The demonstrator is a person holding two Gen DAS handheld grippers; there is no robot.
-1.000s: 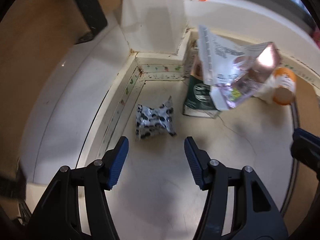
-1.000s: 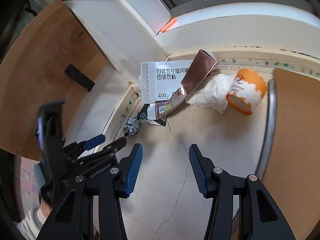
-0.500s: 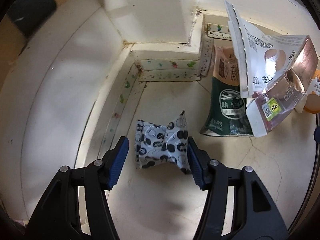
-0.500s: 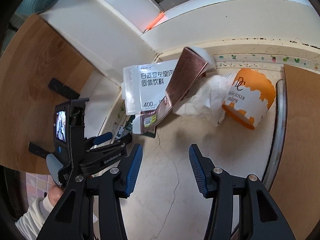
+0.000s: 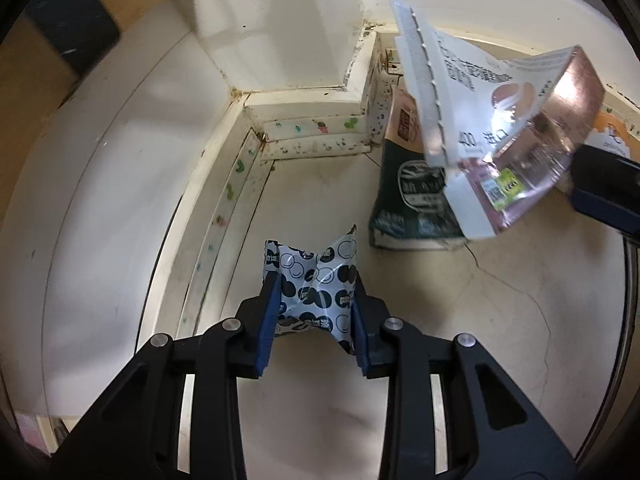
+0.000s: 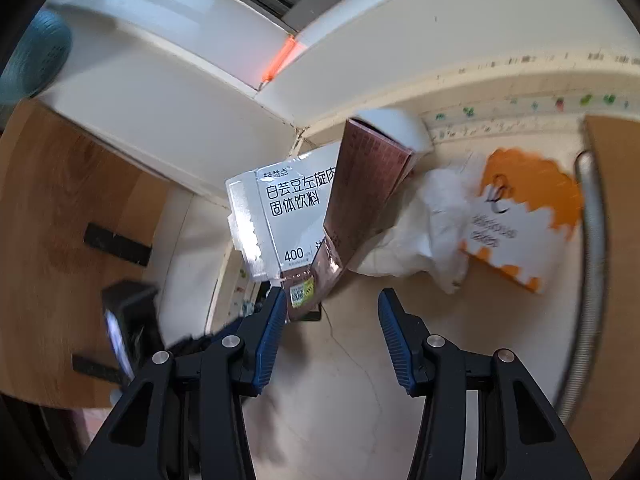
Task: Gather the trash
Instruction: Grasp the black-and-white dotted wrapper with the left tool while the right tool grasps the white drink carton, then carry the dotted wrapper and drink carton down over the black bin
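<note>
The left gripper (image 5: 314, 312) has just been closing its jaws, and its blue ribbed pads (image 5: 269, 320) now pinch a crinkled foil wrapper (image 5: 310, 280), silver with black dots, which bows inward at the waist between them. The wrapper sits on a pale, smooth floor (image 5: 460, 320) marked by a thin crack, near the corner where a white skirting (image 5: 312, 136) with small coloured spots meets a curved white wall. Beyond it lie a flat dark green pouch (image 5: 412, 208) and, leaning over that, a torn cardboard box (image 6: 296, 208), white on its printed face, glossy copper-pink on its side and with a serrated tear strip along one edge. To the box's right lie a soft crumpled white bag (image 6: 432, 232) and an orange and white paper cup (image 6: 520, 220) on its side, the bag touching both. That makes five pieces of trash: one wrapper, one pouch, one box, one bag, one cup. The right gripper (image 6: 330, 336) hangs with its jaws spread and nothing between them, its left pad just beside the box's lower corner. Bare floor lies open under and in front of the right gripper; a metal rail (image 6: 592, 240) and a wooden panel (image 6: 616, 152) bound it on the right, and wood-grain board (image 6: 60, 220) closes the left.
</note>
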